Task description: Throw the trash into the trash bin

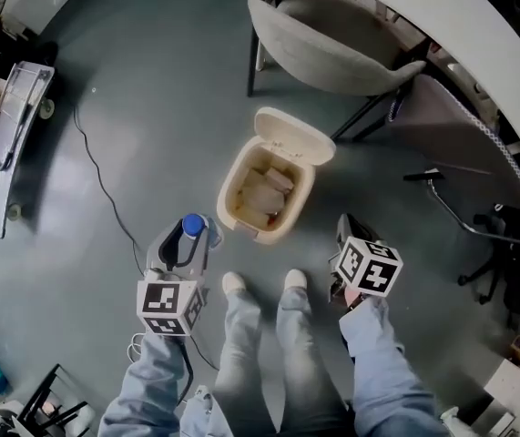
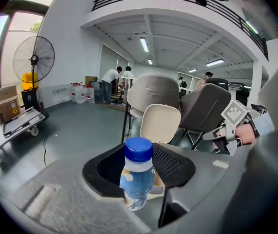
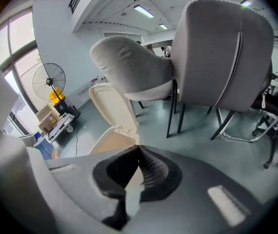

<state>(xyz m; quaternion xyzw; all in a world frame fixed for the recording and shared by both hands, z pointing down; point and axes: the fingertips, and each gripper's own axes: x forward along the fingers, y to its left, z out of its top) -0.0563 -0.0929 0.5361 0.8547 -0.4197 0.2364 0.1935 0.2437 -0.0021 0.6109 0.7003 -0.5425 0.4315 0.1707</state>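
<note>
Left hand-held gripper (image 1: 185, 242) grips the bottle (image 2: 138, 182) upright, near the open bin (image 1: 227, 192); right hand-held gripper (image 3: 139, 148) is closed, empty.

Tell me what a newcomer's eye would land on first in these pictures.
The blue-capped bottle, clamped between the jaws of the left gripper, stands out first. Just ahead of it on the grey floor sits the cream trash bin, with its lid flipped open and pale rubbish inside. Behind the bin stands a grey chair.
</note>
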